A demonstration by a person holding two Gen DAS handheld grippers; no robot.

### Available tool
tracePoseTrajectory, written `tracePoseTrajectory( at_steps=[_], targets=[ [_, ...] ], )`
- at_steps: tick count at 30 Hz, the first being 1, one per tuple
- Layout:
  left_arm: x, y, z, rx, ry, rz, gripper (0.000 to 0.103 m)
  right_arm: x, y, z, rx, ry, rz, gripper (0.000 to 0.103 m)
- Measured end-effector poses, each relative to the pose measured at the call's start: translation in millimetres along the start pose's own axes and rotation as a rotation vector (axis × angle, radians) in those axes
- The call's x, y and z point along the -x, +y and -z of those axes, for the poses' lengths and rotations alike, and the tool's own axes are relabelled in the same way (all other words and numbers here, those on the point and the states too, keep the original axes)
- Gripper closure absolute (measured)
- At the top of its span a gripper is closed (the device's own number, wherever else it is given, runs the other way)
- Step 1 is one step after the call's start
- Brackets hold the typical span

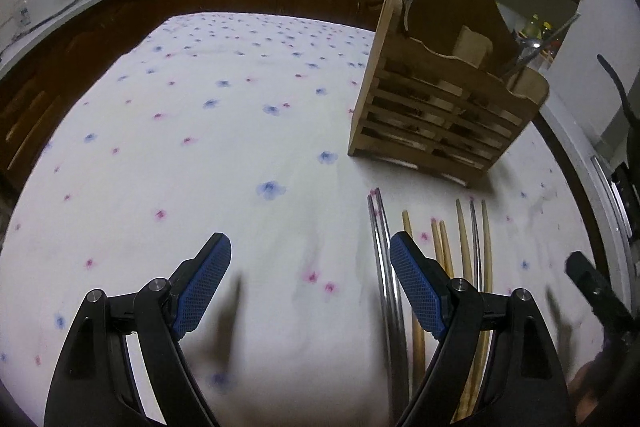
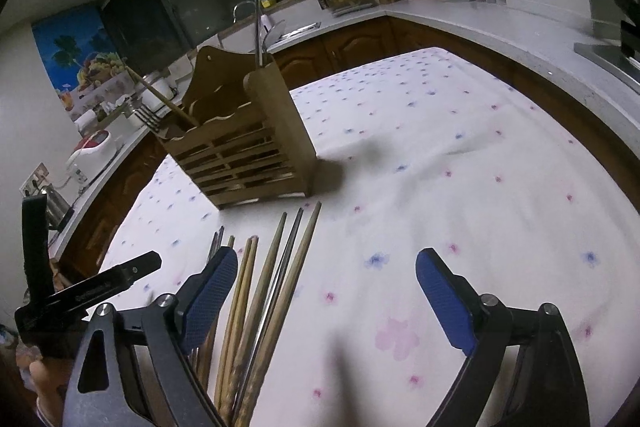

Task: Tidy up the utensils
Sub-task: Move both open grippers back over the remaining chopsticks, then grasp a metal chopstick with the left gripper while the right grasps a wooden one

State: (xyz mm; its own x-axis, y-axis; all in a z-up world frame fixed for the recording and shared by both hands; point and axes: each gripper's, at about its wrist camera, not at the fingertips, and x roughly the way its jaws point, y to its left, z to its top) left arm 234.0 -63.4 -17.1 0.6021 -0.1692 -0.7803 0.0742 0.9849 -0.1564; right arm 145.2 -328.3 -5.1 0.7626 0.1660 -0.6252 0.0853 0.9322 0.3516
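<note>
A: The chopsticks (image 1: 464,239) lie loose on the table (image 1: 240,131), side by side, tips toward the wooden holder (image 1: 444,115), which stands just beyond them with a fork and a few sticks already in it. Some are wood, some metal (image 1: 382,251).

B: And the grippers?

A: The left gripper (image 1: 310,283) has its jaws spread wide with only cloth between them; its right pad sits over the metal pair without gripping it. The right gripper (image 2: 326,297) is also released and empty, the bundle (image 2: 280,267) just inside its left pad.

B: What could go wrong?

A: I'd judge the sticks lie so close together that a closing grip may catch several at once, or nudge the neighbours and roll them apart. The smooth metal ones look likely to slip. The two grippers are also near each other and could collide.

B: Anything unclear?

A: The near ends of the chopsticks are hidden under the fingers, so I can't count them. The holder's compartments are too dark to read.
</note>
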Motion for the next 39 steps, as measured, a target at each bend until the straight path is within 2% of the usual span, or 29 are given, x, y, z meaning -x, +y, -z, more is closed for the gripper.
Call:
tracePoseTrajectory(
  at_steps=[4,7,9,11,14,19,24,28,32,35,39],
  targets=[
    [-13,-5,-10,-0.006,0.023,0.016,0.026,-21,4,-7,0.011,0.046,0.002,0.043],
    [-22,-13,-13,-0.027,0.032,0.016,0.031,-39,7,-12,0.016,0.080,-0.005,0.057],
    [-31,-19,-14,-0.052,0.048,0.010,0.037,-47,8,-13,0.018,0.097,-0.005,0.062],
    [-40,-24,-15,-0.073,0.075,0.011,0.048,-56,10,-13,0.027,0.115,0.000,0.063],
    [-53,-30,-11,-0.101,0.115,0.006,0.056,-68,12,-14,0.041,0.141,0.006,0.069],
    [-55,-40,-8,-0.157,0.100,-0.026,0.057,-86,12,-10,0.057,0.181,0.025,0.074],
    [-55,-47,-4,-0.212,0.090,-0.042,0.058,-92,20,-10,0.121,0.174,0.060,0.076],
    [-49,-44,-1,-0.231,0.088,-0.025,0.078,-94,27,-8,0.193,0.181,0.086,0.080],
    [-47,-49,2,-0.237,0.087,-0.019,0.093,-97,35,-6,0.242,0.183,0.116,0.080],
    [-46,-51,3,-0.235,0.090,-0.019,0.095,-101,44,-5,0.285,0.182,0.142,0.082],
    [-40,-37,1,-0.164,0.110,0.039,0.099,-98,37,-7,0.240,0.198,0.099,0.095]
  ],
)
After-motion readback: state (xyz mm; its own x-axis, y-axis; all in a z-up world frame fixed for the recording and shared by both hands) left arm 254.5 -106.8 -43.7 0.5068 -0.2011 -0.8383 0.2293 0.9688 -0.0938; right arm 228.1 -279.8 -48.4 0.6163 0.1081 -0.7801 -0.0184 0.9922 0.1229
